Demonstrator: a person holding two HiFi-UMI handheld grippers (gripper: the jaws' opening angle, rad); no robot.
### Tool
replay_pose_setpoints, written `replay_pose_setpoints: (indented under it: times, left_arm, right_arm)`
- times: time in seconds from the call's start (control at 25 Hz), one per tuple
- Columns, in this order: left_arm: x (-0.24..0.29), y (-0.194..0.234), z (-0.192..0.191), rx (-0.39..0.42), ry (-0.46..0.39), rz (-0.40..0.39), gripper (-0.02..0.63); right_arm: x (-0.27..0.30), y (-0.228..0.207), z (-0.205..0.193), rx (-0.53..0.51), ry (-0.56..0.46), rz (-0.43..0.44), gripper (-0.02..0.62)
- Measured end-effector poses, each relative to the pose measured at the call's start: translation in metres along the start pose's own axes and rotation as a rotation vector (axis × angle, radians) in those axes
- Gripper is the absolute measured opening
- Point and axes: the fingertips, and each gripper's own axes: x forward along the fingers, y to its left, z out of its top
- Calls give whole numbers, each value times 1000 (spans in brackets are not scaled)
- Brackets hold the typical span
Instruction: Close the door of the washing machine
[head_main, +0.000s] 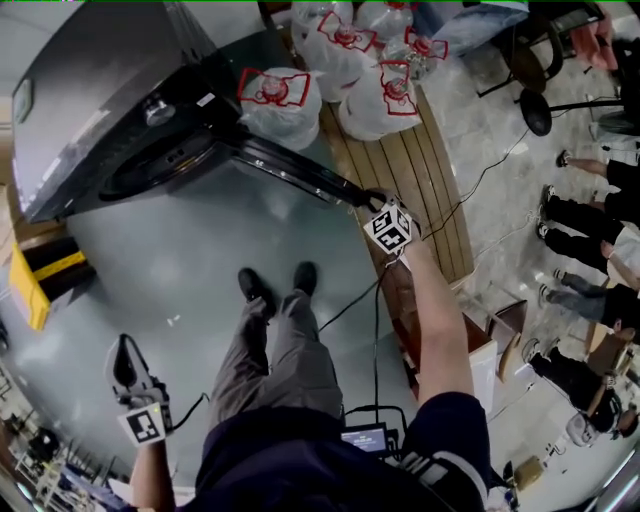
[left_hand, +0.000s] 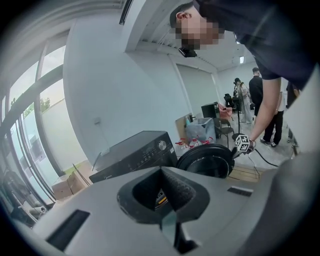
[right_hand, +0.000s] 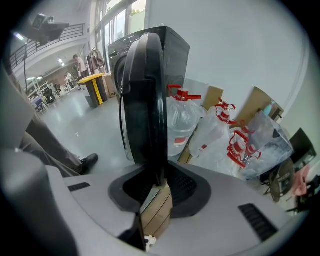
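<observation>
The dark washing machine (head_main: 90, 100) stands at the upper left of the head view. Its round door (head_main: 290, 170) is swung wide open, pointing right. My right gripper (head_main: 374, 199) is at the door's free edge. In the right gripper view the door's black rim (right_hand: 145, 100) runs edge-on straight into the jaws, and my right gripper (right_hand: 155, 182) is shut on it. My left gripper (head_main: 123, 355) hangs low at the lower left, far from the machine, shut with nothing in it. From the left gripper view, the machine (left_hand: 135, 155) and the open door (left_hand: 207, 160) lie beyond my left gripper (left_hand: 162, 202).
Bagged water jugs (head_main: 370, 90) stand on a wooden pallet (head_main: 430, 200) just behind the open door. My own shoes (head_main: 275, 285) are on the grey floor below the door. A black cable (head_main: 350, 300) trails across the floor. Several people (head_main: 590, 220) stand at the right. A yellow-and-black barrier (head_main: 40, 275) is at the left.
</observation>
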Motion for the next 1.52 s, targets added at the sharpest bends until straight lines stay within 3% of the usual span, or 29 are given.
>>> replay_pose_setpoints:
  times: [0.44,0.88,1.52]
  left_arm:
    - [-41,7,-10,-58,-40,85,23]
    - [-93,35,-45,-74,-13,137,23]
    - [-145,152,-129,-70,-60,59,23]
  right_arm:
    - [-4,61,-3,64,21,-32,86]
    - [-6,132,2,177,60,-87,86]
    - [20,286,43,370,112,-186,84]
